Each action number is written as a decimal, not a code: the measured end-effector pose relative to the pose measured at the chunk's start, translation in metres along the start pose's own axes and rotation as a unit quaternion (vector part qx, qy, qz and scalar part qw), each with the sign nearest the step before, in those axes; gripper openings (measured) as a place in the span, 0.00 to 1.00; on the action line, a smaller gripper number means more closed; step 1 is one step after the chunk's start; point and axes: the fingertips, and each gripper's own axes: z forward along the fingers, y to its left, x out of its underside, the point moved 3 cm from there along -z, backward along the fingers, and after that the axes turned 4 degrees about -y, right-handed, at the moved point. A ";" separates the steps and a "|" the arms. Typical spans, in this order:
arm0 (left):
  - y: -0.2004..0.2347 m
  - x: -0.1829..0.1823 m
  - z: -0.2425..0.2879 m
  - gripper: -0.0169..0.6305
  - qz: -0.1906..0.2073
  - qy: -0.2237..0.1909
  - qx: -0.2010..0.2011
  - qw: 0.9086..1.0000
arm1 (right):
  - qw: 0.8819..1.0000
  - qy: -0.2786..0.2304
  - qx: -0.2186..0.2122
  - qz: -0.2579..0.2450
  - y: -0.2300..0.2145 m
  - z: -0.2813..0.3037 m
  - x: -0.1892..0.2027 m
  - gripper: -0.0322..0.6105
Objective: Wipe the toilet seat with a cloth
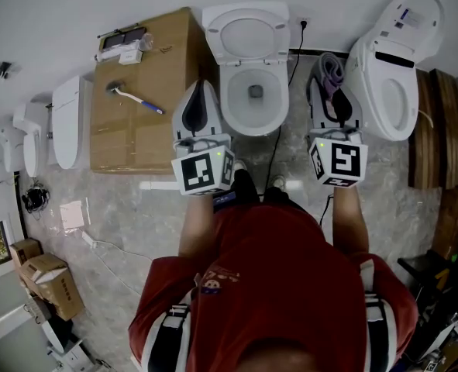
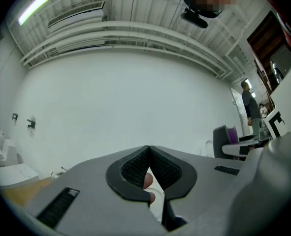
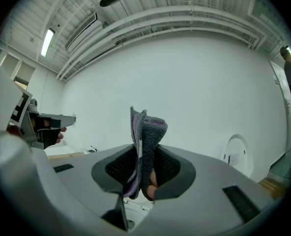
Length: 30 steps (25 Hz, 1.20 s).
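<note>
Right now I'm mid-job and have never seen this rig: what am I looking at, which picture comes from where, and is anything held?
There is no robot: a person holds a two-jaw gripper in each hand. The top-down picture is from a camera on their head; the other two cameras ride on the grippers and look along the jaws. The left gripper has its jaws together on nothing. The right gripper is shut on a folded grey and purple cloth. In front stands an open white toilet, with a cardboard box bearing a brush on its left and a second toilet on its right.
</note>
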 end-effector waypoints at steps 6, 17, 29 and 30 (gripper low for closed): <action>0.031 0.026 0.033 0.05 -0.005 0.004 0.014 1.000 | 1.000 0.010 0.012 -0.008 0.014 0.038 0.016 0.20; 0.099 0.092 0.102 0.05 -0.025 -0.005 0.067 0.997 | 0.998 0.027 0.051 -0.018 0.051 0.129 0.076 0.20; 0.109 0.199 0.140 0.05 -0.037 0.022 0.054 0.998 | 0.996 0.067 0.055 -0.001 0.039 0.182 0.196 0.20; 0.107 0.210 0.142 0.05 -0.038 0.024 0.050 0.998 | 0.996 0.070 0.053 0.002 0.036 0.185 0.209 0.20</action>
